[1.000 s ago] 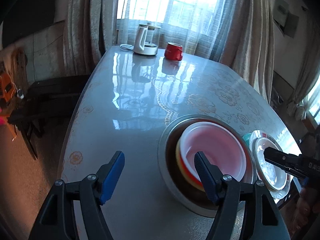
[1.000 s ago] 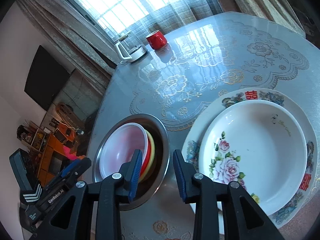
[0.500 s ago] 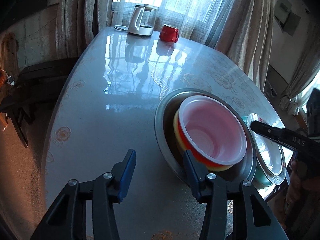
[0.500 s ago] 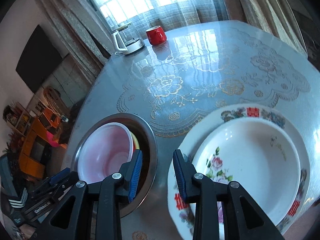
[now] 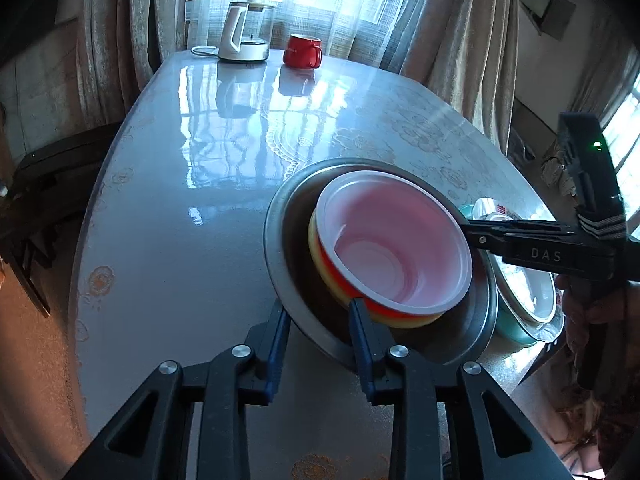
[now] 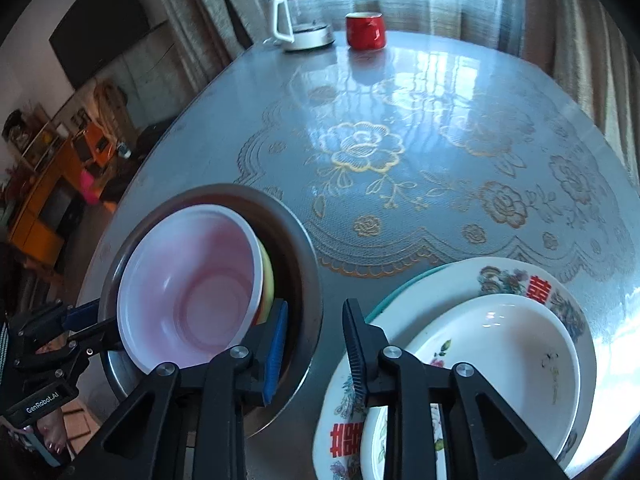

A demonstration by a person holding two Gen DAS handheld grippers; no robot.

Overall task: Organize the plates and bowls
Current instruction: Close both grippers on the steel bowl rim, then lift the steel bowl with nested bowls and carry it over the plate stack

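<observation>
A steel basin (image 5: 280, 248) (image 6: 308, 280) stands on the table and holds a nested stack of plastic bowls, the pink-white one (image 5: 396, 248) (image 6: 192, 288) on top over red and yellow ones. My left gripper (image 5: 318, 340) is open, its jaws astride the basin's near rim. My right gripper (image 6: 316, 344) is open, its jaws astride the basin's opposite rim. Beside the basin a white floral bowl (image 6: 508, 356) sits on a floral plate (image 6: 440, 284) over a teal dish (image 5: 516, 328).
A red mug (image 5: 302, 51) (image 6: 365, 30) and a white kettle (image 5: 244, 32) (image 6: 300, 20) stand at the table's far end by the curtains. The table (image 6: 420, 140) has a glossy floral cover. A dark bench (image 5: 48, 184) stands left of the table.
Both grippers have closed in on the steel basin from opposite sides, and their jaws have narrowed. Each now straddles the rim.
</observation>
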